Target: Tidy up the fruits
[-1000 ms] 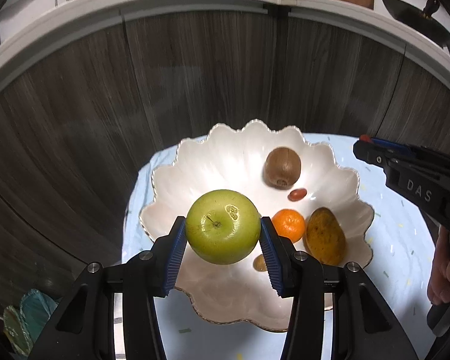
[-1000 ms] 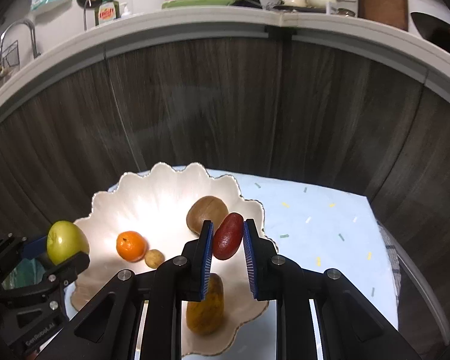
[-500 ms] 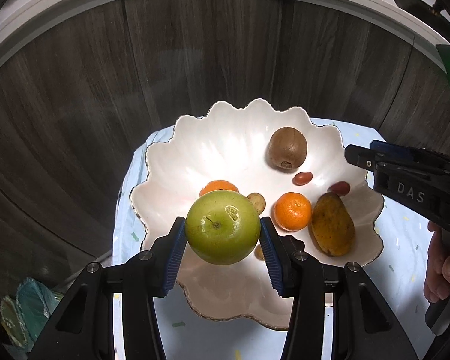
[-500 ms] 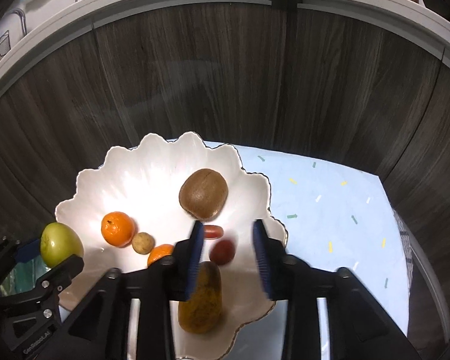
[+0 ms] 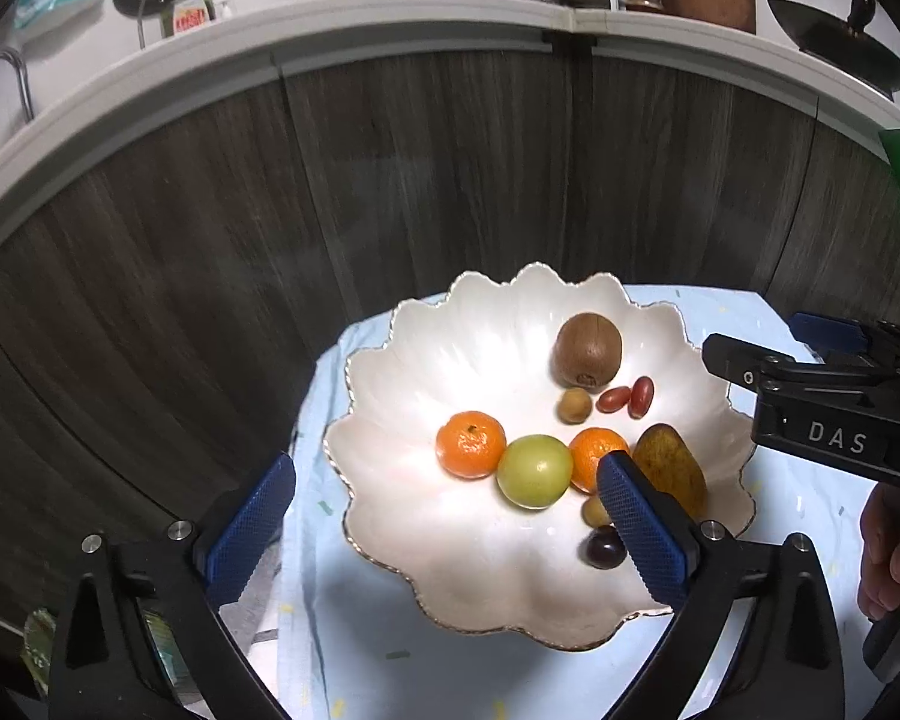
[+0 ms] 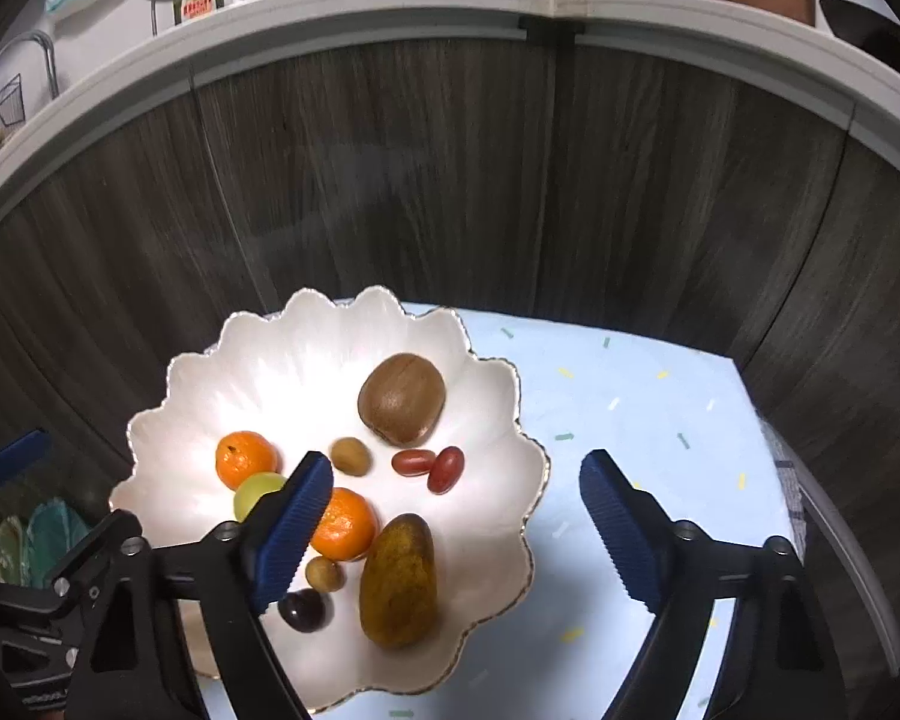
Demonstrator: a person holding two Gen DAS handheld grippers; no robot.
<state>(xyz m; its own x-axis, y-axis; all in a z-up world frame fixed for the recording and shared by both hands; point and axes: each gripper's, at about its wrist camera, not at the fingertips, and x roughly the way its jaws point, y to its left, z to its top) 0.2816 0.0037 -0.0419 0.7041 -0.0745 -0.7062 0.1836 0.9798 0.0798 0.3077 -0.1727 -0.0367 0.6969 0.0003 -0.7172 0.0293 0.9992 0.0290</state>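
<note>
A white scalloped bowl (image 5: 468,354) (image 6: 282,354) holds the fruit. The green apple (image 5: 534,471) (image 6: 255,491) lies in it between two oranges (image 5: 471,443) (image 5: 594,453). My left gripper (image 5: 444,522) hangs over the bowl's near rim, jaws opening wide, pads clear of the apple. Two red grapes (image 6: 414,462) (image 6: 446,469) lie side by side under the kiwi (image 6: 402,399). My right gripper (image 6: 457,531) hovers above the bowl's right side, jaws opening, nothing between them. A brown pear (image 6: 397,579) and a dark grape (image 6: 303,609) lie nearer.
The bowl stands on a pale blue speckled cloth (image 6: 630,420). Dark wooden cabinet fronts (image 5: 420,180) rise right behind it, under a white counter edge with dishes. A hand (image 5: 888,546) holds the right gripper (image 5: 810,384) at the right edge. Small tan fruits (image 5: 574,405) lie among the others.
The left jaws spread and the green apple dropped into the bowl between the oranges. The right jaws spread and let the red grape fall beside the other red grape.
</note>
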